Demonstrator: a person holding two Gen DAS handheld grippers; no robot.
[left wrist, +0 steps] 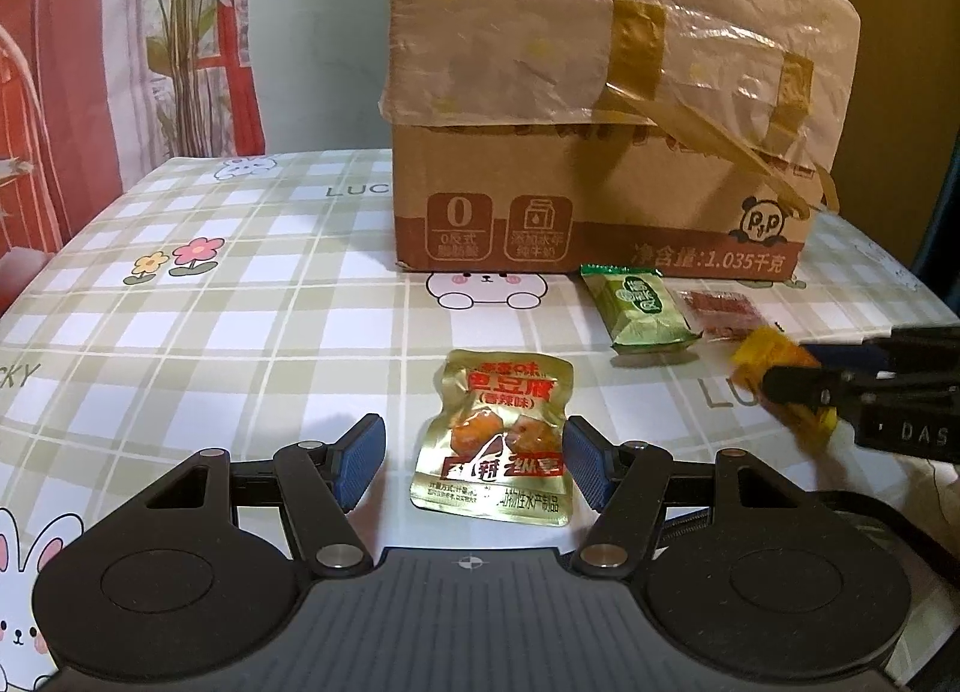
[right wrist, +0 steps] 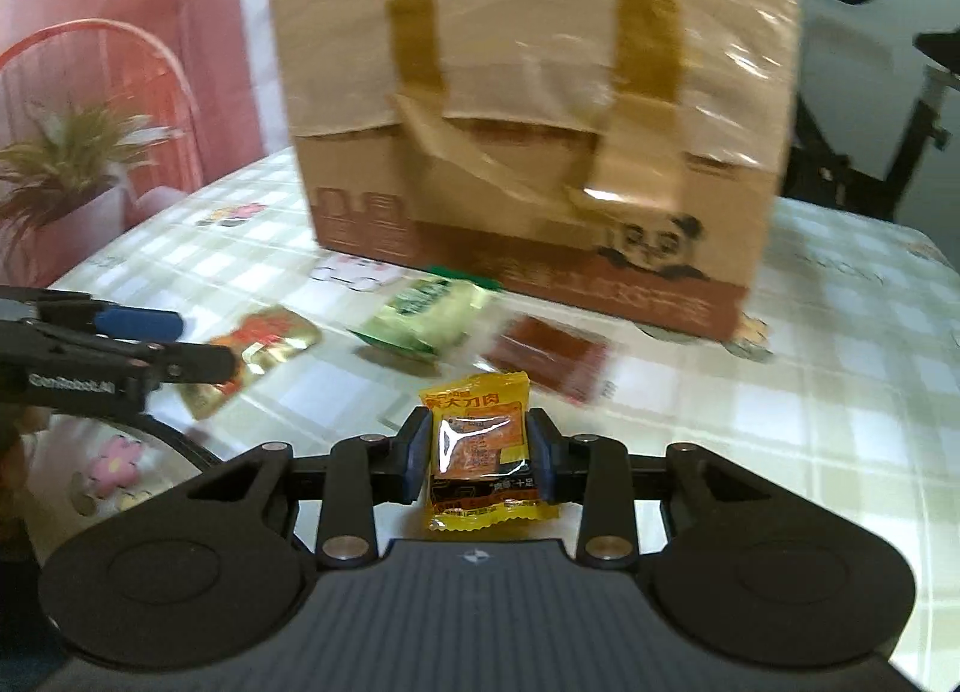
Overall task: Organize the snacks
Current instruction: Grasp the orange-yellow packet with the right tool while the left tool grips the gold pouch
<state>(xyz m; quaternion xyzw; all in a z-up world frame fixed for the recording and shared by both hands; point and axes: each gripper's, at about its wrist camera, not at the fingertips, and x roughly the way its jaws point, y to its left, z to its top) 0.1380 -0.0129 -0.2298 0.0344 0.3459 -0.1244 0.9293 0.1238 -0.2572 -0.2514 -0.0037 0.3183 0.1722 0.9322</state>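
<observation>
1. Here, the small yellow plastic snack packet sits pinched between the two blue pads of the right gripper, clamped across its middle; it looks lifted off the table, though I cannot tell for sure.
2. That grip across the narrow width seems chosen so the packet stands upright and can be carried, probably to the box.
3. The left gripper has its fingers apart, straddling a gold foil pouch with red lettering that lies flat on the cloth; the pads stand just beside its edges, not pressing.
4. Further out lie a green foil-wrapped snack and a flat, clear-wrapped brown-red square, both close in front of the box and near each other.
5. The big brown cardboard box with taped plastic over its top stands at the back of the green-checked cartoon tablecloth. Its covered front flap may get in the way of dropping anything inside.
6. The two grippers work close together, so the arms could crowd one another.
</observation>
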